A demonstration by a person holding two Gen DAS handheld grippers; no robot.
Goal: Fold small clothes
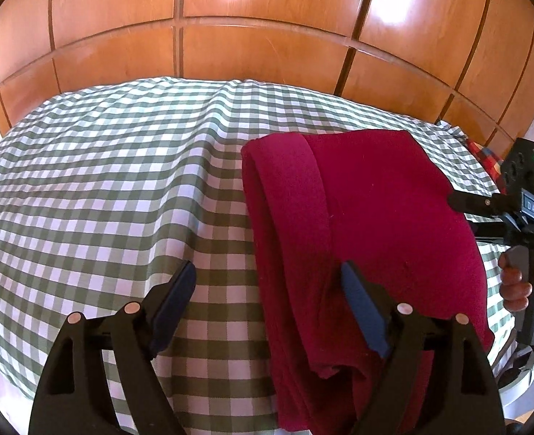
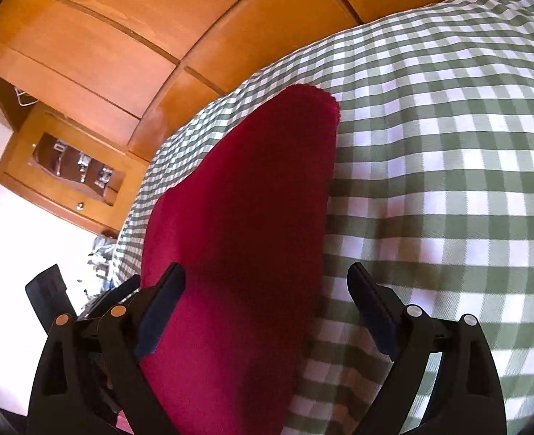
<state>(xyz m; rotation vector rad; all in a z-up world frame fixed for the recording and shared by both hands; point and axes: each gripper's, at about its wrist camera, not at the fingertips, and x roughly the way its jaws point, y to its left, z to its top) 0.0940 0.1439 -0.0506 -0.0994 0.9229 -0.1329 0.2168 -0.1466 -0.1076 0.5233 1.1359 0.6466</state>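
Note:
A dark red folded garment point(image 1: 361, 217) lies on the green-and-white checked bedcover point(image 1: 121, 181), right of centre, with a folded layer along its left side. My left gripper point(image 1: 270, 282) is open above the garment's near left edge; its right finger point(image 1: 361, 308) hovers over the red cloth, its left finger over the bedcover. In the right wrist view the garment point(image 2: 245, 235) runs from near to far. My right gripper point(image 2: 267, 286) is open and straddles the cloth's near part. The right gripper also shows in the left wrist view point(image 1: 517, 214), at the garment's right edge, held by a hand.
A wooden panelled headboard point(image 1: 267, 36) rises behind the bed. A wooden nightstand with a glass top point(image 2: 67, 166) stands off the bed's side. Multicoloured fabric point(image 1: 484, 156) lies at the bed's far right corner. Bare checked bedcover spreads to the left of the garment.

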